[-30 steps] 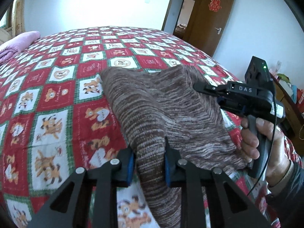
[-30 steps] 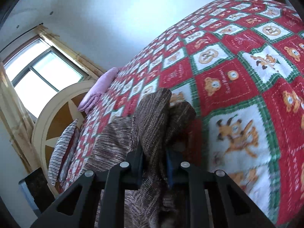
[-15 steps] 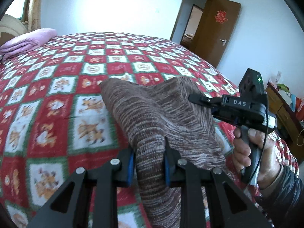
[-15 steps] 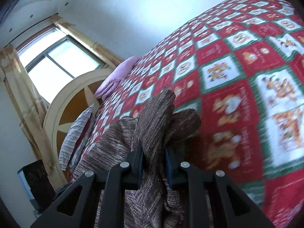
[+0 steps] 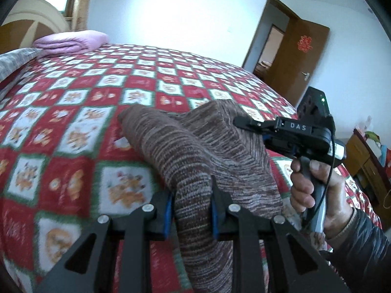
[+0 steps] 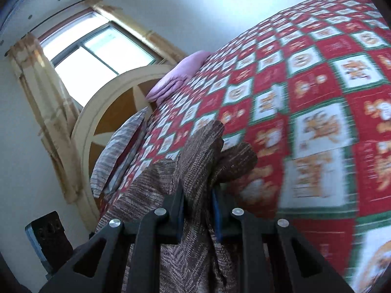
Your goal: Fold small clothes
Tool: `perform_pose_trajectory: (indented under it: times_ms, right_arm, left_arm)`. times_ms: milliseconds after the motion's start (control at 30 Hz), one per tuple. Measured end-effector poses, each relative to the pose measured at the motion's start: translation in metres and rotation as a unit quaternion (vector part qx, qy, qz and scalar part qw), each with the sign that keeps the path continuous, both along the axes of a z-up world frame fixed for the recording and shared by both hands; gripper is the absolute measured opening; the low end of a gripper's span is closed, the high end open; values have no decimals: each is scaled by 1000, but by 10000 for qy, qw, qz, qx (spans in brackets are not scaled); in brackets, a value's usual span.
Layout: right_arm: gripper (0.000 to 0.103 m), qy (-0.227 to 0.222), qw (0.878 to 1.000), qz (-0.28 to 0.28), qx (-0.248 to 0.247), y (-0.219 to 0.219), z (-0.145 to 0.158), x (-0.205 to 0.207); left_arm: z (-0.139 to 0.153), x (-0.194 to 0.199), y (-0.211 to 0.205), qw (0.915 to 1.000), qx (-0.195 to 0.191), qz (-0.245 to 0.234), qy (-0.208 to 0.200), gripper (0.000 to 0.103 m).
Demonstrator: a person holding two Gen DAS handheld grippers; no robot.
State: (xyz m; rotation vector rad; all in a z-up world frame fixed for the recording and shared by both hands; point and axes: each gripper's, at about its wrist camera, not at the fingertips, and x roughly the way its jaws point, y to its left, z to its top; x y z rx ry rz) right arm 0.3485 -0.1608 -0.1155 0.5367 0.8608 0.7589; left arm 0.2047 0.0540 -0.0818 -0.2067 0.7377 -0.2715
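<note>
A brown-and-grey striped knit garment hangs between both grippers above the red, white and green bear-print bedspread. My left gripper is shut on one bunched edge of it. In the left wrist view the right gripper sits at the garment's right side, held by a hand. The right wrist view shows the right gripper shut on a fold of the same knit, which drapes down to the left.
A folded lilac blanket and a striped pillow lie at the head of the bed by the arched headboard. A window is behind it. An open brown door and a wooden cabinet stand to the right.
Both grippers have carried the garment across the bed toward the headboard; the pillow, blanket and window have come further into view. The grips are unchanged.
</note>
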Motion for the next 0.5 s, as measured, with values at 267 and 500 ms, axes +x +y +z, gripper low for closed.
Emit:
perform_pose_trajectory:
  times_ms: [267, 500]
  right_arm:
    - [19, -11, 9984, 562, 34, 65, 0, -5]
    - [18, -67, 9953, 961, -92, 113, 6, -6]
  left_arm:
    - [2, -31, 28, 9986, 267, 376, -247, 25]
    - [-10, -46, 50, 9970, 372, 643, -235, 25]
